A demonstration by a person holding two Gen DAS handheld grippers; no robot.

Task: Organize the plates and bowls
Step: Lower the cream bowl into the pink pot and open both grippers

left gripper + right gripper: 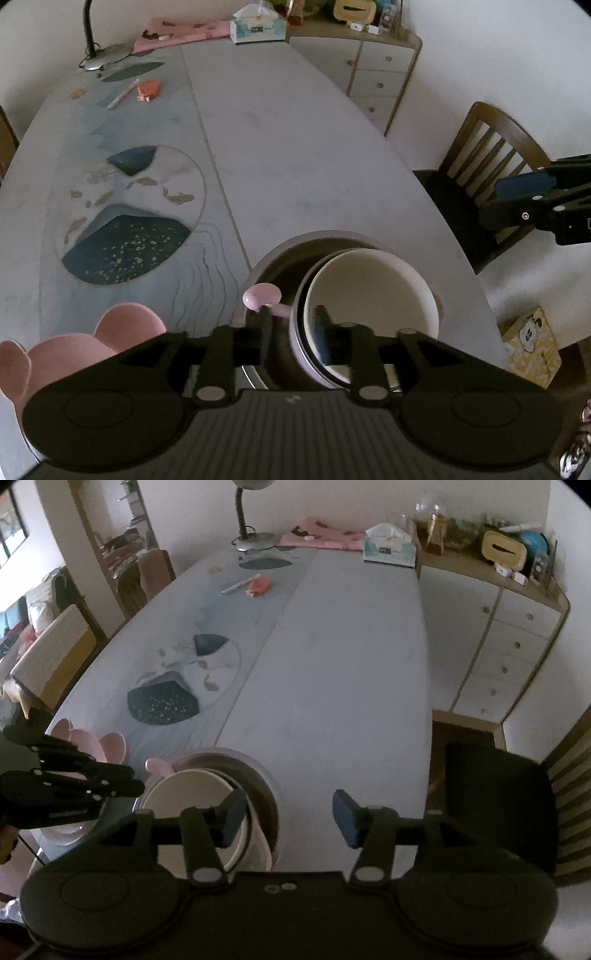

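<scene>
Fingers (232,818) apart — over stacked bowls (373,291)

Near edge: nested white bowl (373,291) inside a pink bowl (295,343), both in a wide grey bowl (273,258), fill the middle of the surface (295,155) here.
Near-left corner: pink ear-shaped dish (74,347) blocks it.
Middle: bare from the grey bowl to the far end, open for passing.
Far left: desk lamp (243,524), red packet (258,585) and a stick stand in the way.
Far end: tissue box (388,548) and pink cloth (321,537).
Right side: chair (491,147) close to the surface edge; drawer cabinet (517,627) beyond it.
Above the bowls: left hand-held gripper (291,325) and right hand-held gripper (288,816), both parted, crowd the same spot.
</scene>
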